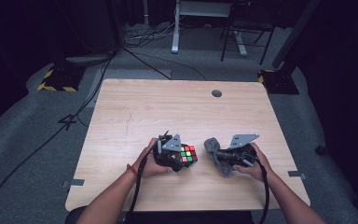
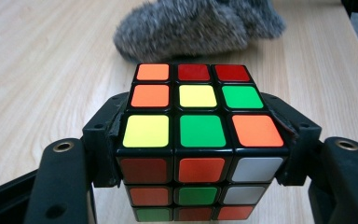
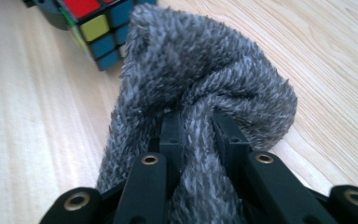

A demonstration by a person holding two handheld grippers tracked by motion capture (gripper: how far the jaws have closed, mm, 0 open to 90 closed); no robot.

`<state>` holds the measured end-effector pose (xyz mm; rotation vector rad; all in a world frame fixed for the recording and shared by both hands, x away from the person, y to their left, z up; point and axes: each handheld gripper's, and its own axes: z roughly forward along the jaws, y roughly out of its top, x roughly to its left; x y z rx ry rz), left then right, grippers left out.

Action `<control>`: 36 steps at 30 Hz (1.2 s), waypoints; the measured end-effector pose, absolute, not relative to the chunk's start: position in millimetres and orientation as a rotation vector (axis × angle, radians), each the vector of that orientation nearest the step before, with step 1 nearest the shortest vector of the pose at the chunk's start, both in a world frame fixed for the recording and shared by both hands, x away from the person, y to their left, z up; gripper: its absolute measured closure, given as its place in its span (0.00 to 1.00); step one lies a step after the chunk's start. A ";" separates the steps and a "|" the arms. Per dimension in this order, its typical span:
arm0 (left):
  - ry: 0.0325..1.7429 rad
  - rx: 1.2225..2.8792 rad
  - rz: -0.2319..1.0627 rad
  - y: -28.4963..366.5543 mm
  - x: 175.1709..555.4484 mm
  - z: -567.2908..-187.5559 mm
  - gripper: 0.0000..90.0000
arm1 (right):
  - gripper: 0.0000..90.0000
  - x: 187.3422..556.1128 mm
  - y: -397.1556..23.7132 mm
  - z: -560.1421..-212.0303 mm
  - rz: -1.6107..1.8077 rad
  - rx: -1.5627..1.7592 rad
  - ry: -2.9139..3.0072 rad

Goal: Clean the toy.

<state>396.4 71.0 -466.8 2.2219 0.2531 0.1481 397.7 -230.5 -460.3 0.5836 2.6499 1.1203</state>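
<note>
Left gripper view (image 2: pixel 200 154) shows cube (image 2: pixel 200 140) clamped; fingers (image 2: pixel 100 149) hidden overhead.

A light wood-grain counter (image 1: pixel 177 107) with rounded corners is seen from above, standing on a grey carpeted floor (image 1: pixel 32 158). A round grey cable grommet (image 1: pixel 216 93) is set into the counter near its far edge, right of centre. Two small grey brackets (image 1: pixel 73 183) are fixed at the counter's left and right sides near the front. Black cables (image 1: pixel 81 109) are laid across the floor at the left. A base plate with yellow-and-black hazard stripes (image 1: pixel 56 80) is placed beyond the far left corner; another (image 1: pixel 279 79) lies beyond the far right corner. White desk legs (image 1: pixel 175 28) and a dark chair frame (image 1: pixel 244 35) are visible in the background.
</note>
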 end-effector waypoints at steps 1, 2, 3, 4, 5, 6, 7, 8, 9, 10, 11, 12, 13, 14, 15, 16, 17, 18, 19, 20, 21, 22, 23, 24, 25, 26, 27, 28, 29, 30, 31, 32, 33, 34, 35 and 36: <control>0.258 2.220 0.144 72.6 396.9 -467.4 0.37 | 0.85 398.1 -230.8 -460.9 1.112 0.589 2.653; 0.266 2.210 0.138 74.2 397.1 -467.7 0.37 | 0.85 398.4 -231.0 -461.6 1.105 0.592 2.652; 0.269 2.204 0.131 75.8 397.4 -467.7 0.37 | 0.85 398.6 -230.9 -462.1 1.100 0.593 2.653; 0.269 2.206 0.132 77.1 397.2 -467.6 0.37 | 0.85 398.7 -230.6 -462.8 1.098 0.590 2.656; 0.269 2.209 0.137 78.2 396.7 -467.7 0.37 | 0.85 398.7 -230.1 -463.4 1.097 0.589 2.659; 0.269 2.213 0.137 79.1 396.2 -467.9 0.37 | 0.85 398.5 -229.4 -464.0 1.097 0.589 2.664; 0.271 2.218 0.137 80.2 395.8 -468.8 0.37 | 0.85 398.3 -228.7 -464.5 1.093 0.584 2.667; 0.271 2.228 0.143 81.3 395.5 -469.4 0.37 | 0.85 397.8 -227.6 -465.0 1.085 0.578 2.671; 0.273 2.229 0.137 82.1 395.2 -470.3 0.37 | 0.85 397.5 -226.9 -465.2 1.080 0.574 2.672; 0.272 2.234 0.134 82.9 395.2 -470.9 0.37 | 0.85 397.2 -226.3 -465.5 1.081 0.574 2.673; 0.274 2.241 0.133 83.5 395.0 -471.7 0.37 | 0.85 397.1 -226.0 -465.7 1.077 0.571 2.675; 0.273 2.245 0.132 83.8 394.8 -472.8 0.37 | 0.85 397.2 -226.0 -466.1 1.070 0.568 2.675; 0.273 2.254 0.130 84.2 394.7 -474.3 0.37 | 0.85 397.6 -226.1 -466.7 1.067 0.572 2.676; 0.277 2.259 0.125 84.6 394.7 -475.1 0.37 | 0.84 398.1 -226.4 -467.8 1.060 0.579 2.682; 0.274 2.254 0.114 85.0 395.2 -476.5 0.37 | 0.84 398.5 -226.6 -468.4 1.050 0.579 2.682; 0.272 2.251 0.108 86.1 395.4 -477.8 0.37 | 0.84 399.2 -227.0 -469.2 1.035 0.579 2.680; 0.281 2.250 0.101 86.9 395.1 -478.3 0.37 | 0.84 400.7 -228.3 -470.3 1.029 0.586 2.681; 0.277 2.247 0.096 87.5 395.7 -478.6 0.37 | 0.84 401.4 -229.2 -470.9 1.029 0.594 2.682; 0.279 2.246 0.095 88.4 396.0 -479.0 0.37 | 0.84 402.5 -230.5 -471.8 1.026 0.592 2.684; 0.285 2.242 0.090 89.3 396.3 -479.6 0.37 | 0.84 403.6 -231.7 -472.7 1.016 0.595 2.684; 0.290 2.241 0.084 90.6 396.9 -480.4 0.37 | 0.83 404.7 -232.6 -473.9 1.010 0.600 2.686; 0.292 2.237 0.076 91.5 396.8 -481.3 0.37 | 0.83 405.4 -233.5 -475.0 1.011 0.605 2.689; 0.288 2.241 0.078 92.7 397.0 -481.8 0.37 | 0.83 406.1 -234.3 -476.0 1.021 0.604 2.691; 0.291 2.243 0.076 94.0 396.6 -482.8 0.37 | 0.83 406.7 -234.7 -476.7 1.023 0.607 2.691; 0.290 2.249 0.075 95.3 396.4 -484.0 0.37 | 0.82 406.6 -234.4 -477.2 1.023 0.606 2.695; 0.284 2.248 0.078 96.7 396.7 -484.8 0.36 | 0.82 406.2 -234.1 -477.3 1.020 0.598 2.695; 0.290 2.243 0.072 97.3 396.7 -485.2 0.36 | 0.82 406.2 -234.0 -477.5 1.017 0.597 2.695; 0.298 2.239 0.064 97.6 396.8 -485.5 0.36 | 0.82 406.4 -234.1 -477.7 1.018 0.599 2.697; 0.297 2.241 0.064 97.5 396.7 -485.6 0.36 | 0.81 406.6 -234.2 -478.4 1.019 0.601 2.705; 0.294 2.245 0.067 97.7 396.8 -485.6 0.36 | 0.81 406.8 -234.2 -479.3 1.021 0.602 2.709; 0.295 2.248 0.066 97.7 396.7 -485.8 0.36 | 0.80 406.9 -234.2 -479.8 1.024 0.607 2.710; 0.298 2.252 0.067 97.6 396.6 -486.0 0.36 | 0.80 407.0 -234.4 -480.7 1.028 0.613 2.711; 0.298 2.254 0.065 97.5 396.7 -486.0 0.36 | 0.79 406.8 -234.1 -481.9 1.033 0.621 2.716; 0.301 2.254 0.062 97.4 397.0 -486.0 0.36 | 0.79 406.9 -234.1 -482.3 1.034 0.628 2.718; 0.306 2.254 0.061 97.1 396.9 -486.1 0.35 | 0.77 407.0 -234.4 -482.0 1.035 0.631 2.715; 0.309 2.261 0.070 96.5 396.8 -485.6 0.35 | 0.76 407.1 -234.8 -481.8 1.037 0.634 2.717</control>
